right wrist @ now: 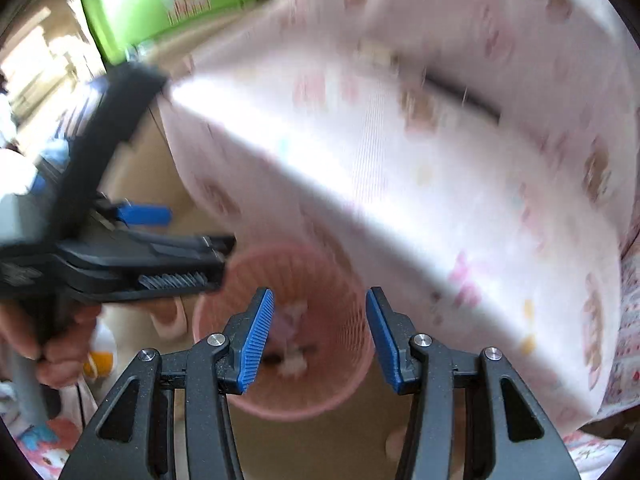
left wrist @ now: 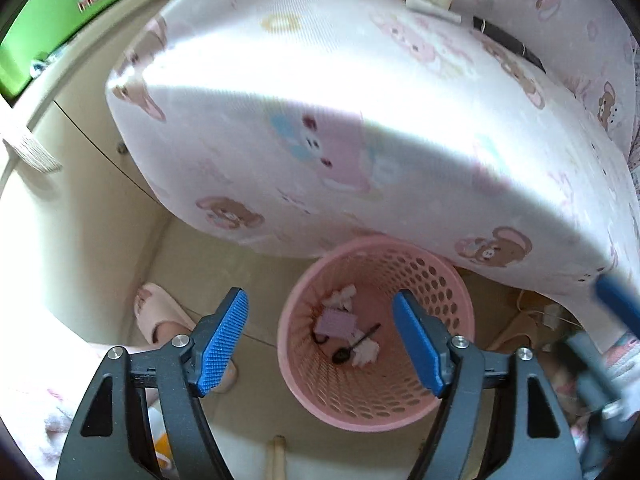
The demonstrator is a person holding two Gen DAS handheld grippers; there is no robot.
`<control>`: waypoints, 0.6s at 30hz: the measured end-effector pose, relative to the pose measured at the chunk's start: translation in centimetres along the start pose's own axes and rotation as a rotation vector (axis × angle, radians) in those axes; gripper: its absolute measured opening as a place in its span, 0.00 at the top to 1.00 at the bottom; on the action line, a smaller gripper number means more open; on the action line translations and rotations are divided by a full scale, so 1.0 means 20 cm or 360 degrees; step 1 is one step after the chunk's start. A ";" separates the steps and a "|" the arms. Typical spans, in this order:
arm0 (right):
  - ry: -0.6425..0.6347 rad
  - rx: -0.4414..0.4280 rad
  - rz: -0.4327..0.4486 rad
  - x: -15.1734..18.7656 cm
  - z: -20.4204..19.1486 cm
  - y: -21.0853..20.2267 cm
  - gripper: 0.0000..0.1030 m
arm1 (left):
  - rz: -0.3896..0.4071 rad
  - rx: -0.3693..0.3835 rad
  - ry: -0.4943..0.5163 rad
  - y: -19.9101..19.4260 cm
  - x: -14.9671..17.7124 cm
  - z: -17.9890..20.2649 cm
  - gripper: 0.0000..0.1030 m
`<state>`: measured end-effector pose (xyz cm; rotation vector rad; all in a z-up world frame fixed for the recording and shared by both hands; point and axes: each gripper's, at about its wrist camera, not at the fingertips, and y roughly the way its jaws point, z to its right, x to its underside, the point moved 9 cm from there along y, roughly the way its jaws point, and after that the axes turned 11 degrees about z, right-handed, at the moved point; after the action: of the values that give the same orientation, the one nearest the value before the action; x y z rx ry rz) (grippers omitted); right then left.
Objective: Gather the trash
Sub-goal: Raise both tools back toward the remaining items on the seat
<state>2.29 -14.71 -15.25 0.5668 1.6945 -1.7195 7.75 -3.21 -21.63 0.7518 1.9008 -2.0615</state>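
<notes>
A pink perforated waste basket [left wrist: 448,280] stands on the floor by the bed; it also shows in the right wrist view [right wrist: 348,384]. Inside lie crumpled white tissues [left wrist: 366,354], a lilac packet [left wrist: 336,324] and a black spoon [left wrist: 354,346]. My left gripper [left wrist: 320,340] is open and empty above the basket. My right gripper [right wrist: 316,336] is open and empty above the basket too; its blue fingertip [left wrist: 616,300] shows blurred at the right edge of the left wrist view. On the bed lie white wrappers [left wrist: 428,0] and a black strip [left wrist: 508,42].
The bed with a pink bear-print sheet [left wrist: 320,100] fills the upper view. A foot in a pink slipper [left wrist: 160,316] stands left of the basket. A green box [left wrist: 48,12] sits at the back left. A cream wall panel [left wrist: 60,220] is at left. The right wrist view is motion-blurred.
</notes>
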 end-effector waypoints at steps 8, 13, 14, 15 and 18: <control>0.0138 0.0156 0.0262 -0.19 0.15 -0.11 0.74 | 0.0258 -0.0001 0.0050 -0.14 -0.13 0.00 0.26; 0.0241 0.0118 0.0234 -0.26 0.28 -0.10 0.79 | 0.0335 0.0001 0.0063 -0.20 -0.24 0.02 0.20; 0.0228 0.0128 0.0228 -0.28 0.31 -0.11 0.79 | 0.0337 0.0026 0.0069 -0.22 -0.27 0.02 0.20; 0.0222 0.0139 0.0234 -0.30 0.34 -0.11 0.79 | 0.0347 0.0032 0.0081 -0.24 -0.30 0.03 0.20; 0.0264 0.0171 0.0297 -0.41 0.46 -0.17 0.79 | 0.0435 -0.0008 0.0134 -0.32 -0.44 -0.01 0.18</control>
<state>6.96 -22.76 -6.40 0.9100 1.6097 -1.6743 12.00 -3.77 -11.56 1.0478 1.7318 -1.8835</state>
